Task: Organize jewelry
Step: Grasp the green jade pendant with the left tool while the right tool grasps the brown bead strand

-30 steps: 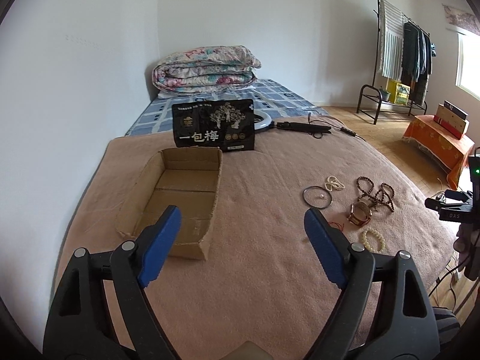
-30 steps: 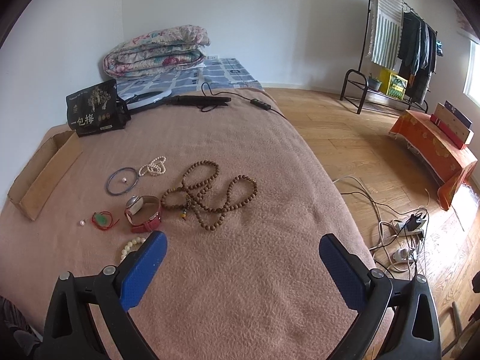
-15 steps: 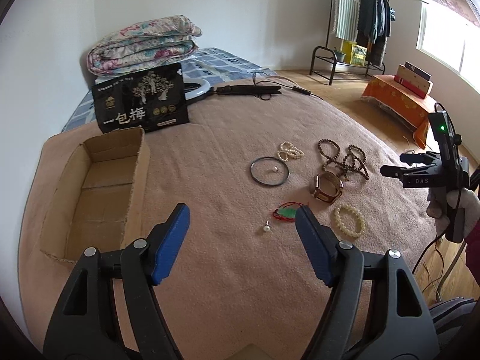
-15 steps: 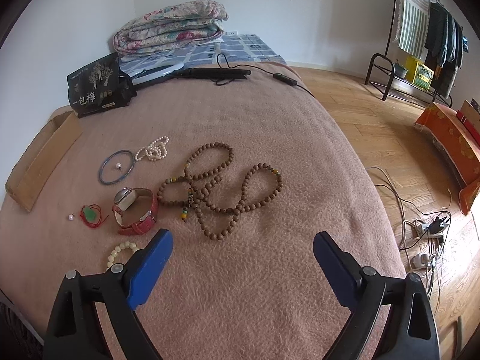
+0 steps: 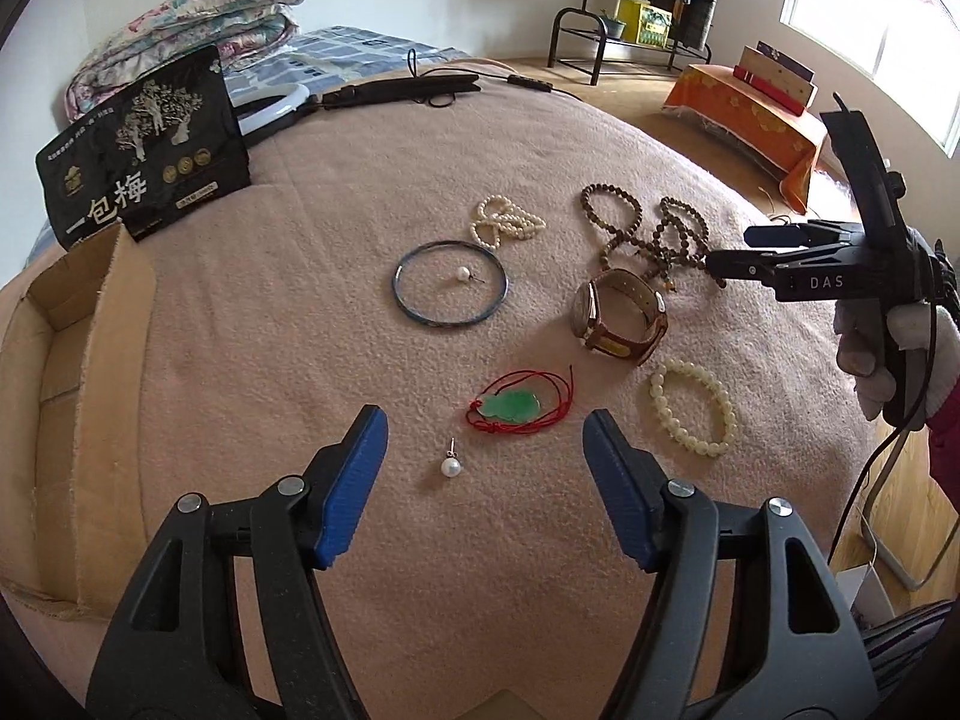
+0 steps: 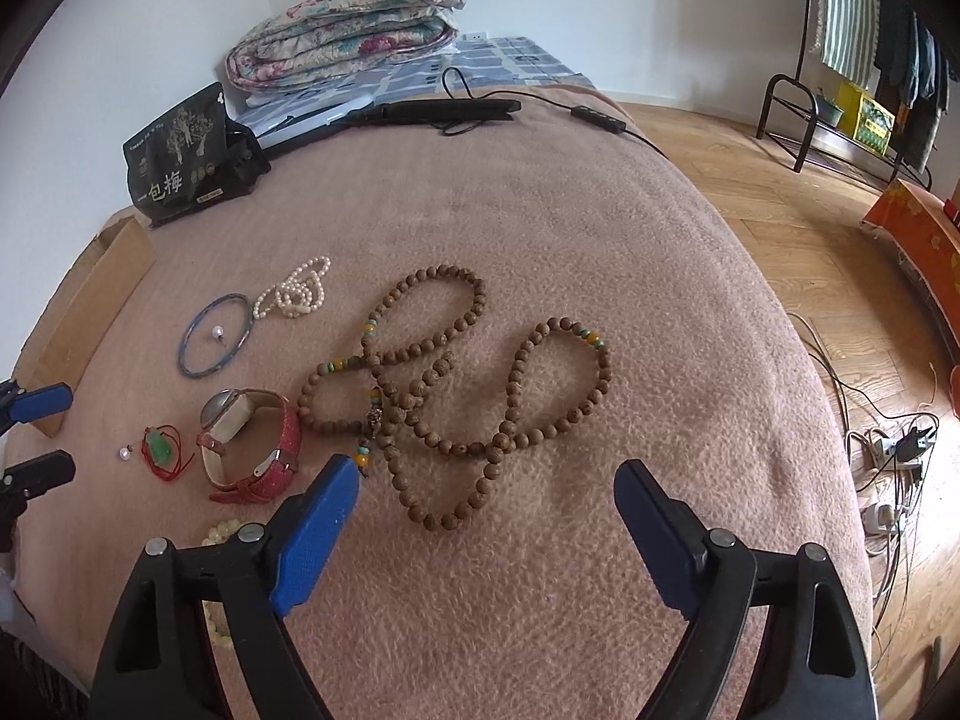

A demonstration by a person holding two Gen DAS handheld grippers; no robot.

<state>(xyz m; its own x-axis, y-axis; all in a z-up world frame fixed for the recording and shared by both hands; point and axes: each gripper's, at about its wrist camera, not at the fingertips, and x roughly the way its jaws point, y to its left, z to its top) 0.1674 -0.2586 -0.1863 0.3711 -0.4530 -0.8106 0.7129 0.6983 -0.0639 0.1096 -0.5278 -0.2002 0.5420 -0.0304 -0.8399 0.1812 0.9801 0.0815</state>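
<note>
A pink blanket [image 5: 252, 312] covers the bed, and all the jewelry lies loose on it. At its left edge sits an open cardboard box [image 5: 66, 360], a likely place for the pieces, with a black snack bag [image 5: 144, 150] behind it.

The long string of brown wooden beads [image 6: 456, 384] is the biggest piece, coiled in loops just ahead of the right claw [image 6: 486, 516]. It looks limp and fairly heavy; pinching one strand where loops cross would lift it, though it will dangle and may snag. The right claw is spread, its jaws closing, with nothing between them.

Next, the red-strapped watch [image 5: 618, 318] stands on its side, firm enough to grip across the strap. The thin blue bangle [image 5: 450, 288] is rigid and probably slippery, with a small pearl inside its ring. The cream bead bracelet [image 5: 693, 408] and white pearl strand [image 5: 507, 222] are soft and light.

The green pendant on red cord [image 5: 516, 405] lies just ahead of the left claw [image 5: 486, 480], whose jaws are spread and closing on nothing; take it by the stone. The pearl earring [image 5: 448, 465] beside it is tiny and likely to roll.
</note>
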